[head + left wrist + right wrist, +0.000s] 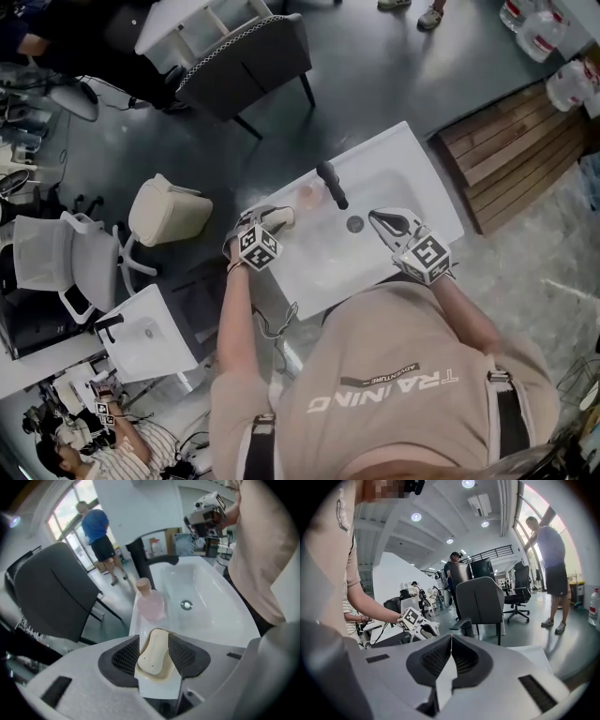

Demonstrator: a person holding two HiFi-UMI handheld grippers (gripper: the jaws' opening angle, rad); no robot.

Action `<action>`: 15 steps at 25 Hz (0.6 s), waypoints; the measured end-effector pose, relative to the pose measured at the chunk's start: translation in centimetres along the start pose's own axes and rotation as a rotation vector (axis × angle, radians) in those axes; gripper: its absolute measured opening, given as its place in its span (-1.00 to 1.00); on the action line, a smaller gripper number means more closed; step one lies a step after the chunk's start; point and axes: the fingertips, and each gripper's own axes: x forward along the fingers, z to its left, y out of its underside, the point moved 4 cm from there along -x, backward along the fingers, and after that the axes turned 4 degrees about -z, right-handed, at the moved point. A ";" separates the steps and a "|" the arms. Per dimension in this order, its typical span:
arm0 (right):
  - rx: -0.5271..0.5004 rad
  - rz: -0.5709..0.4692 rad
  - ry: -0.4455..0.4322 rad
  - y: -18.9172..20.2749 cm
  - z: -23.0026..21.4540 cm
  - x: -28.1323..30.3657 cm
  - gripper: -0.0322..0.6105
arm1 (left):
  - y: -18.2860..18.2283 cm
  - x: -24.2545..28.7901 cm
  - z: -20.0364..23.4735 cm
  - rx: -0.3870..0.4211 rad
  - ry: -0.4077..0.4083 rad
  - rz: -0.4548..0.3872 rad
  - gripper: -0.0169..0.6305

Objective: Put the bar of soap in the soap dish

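Note:
A cream bar of soap sits between the pads of my left gripper, which is shut on it. In the head view that gripper hovers over the left rim of the white sink. A pink translucent soap dish rests on the rim just beyond the soap, beside the black faucet; the head view shows the dish too. My right gripper is over the basin's right side near the drain. The right gripper view shows it shut and empty.
A dark chair stands behind the sink and a cream bin lies to its left. A wooden pallet lies to the right, and a smaller white sink at lower left. People stand farther off.

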 end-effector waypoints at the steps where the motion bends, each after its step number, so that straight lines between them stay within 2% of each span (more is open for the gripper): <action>1: -0.005 -0.005 -0.006 -0.2 0.0 -0.1 -0.86 | -0.6 -0.8 0.1 -0.063 -0.042 -0.039 -0.39; 3: -0.015 -0.013 -0.015 -0.5 0.2 -0.3 -0.86 | -1.7 -2.4 0.0 -0.196 -0.123 -0.124 -0.43; 5: -0.027 -0.020 -0.025 -0.8 0.4 -0.4 -0.86 | -2.8 -4.1 -0.6 -0.336 -0.181 -0.218 -0.64; 7: -0.040 -0.028 -0.037 -1.3 0.5 -0.4 -0.86 | -3.5 -5.4 -1.0 -0.483 -0.201 -0.319 -0.88; 11: -0.066 -0.045 -0.054 -2.6 0.4 -0.4 -0.86 | -4.8 -8.1 -1.1 -0.768 -0.218 -0.548 -0.92; 13: -0.080 -0.052 -0.065 -3.1 0.2 -0.4 -0.86 | -5.9 -10.4 -0.8 -0.859 -0.257 -0.663 -0.92; 15: -0.090 -0.058 -0.081 -3.8 0.1 -0.3 -0.86 | -7.6 -13.0 -0.5 -0.880 -0.315 -0.752 -0.92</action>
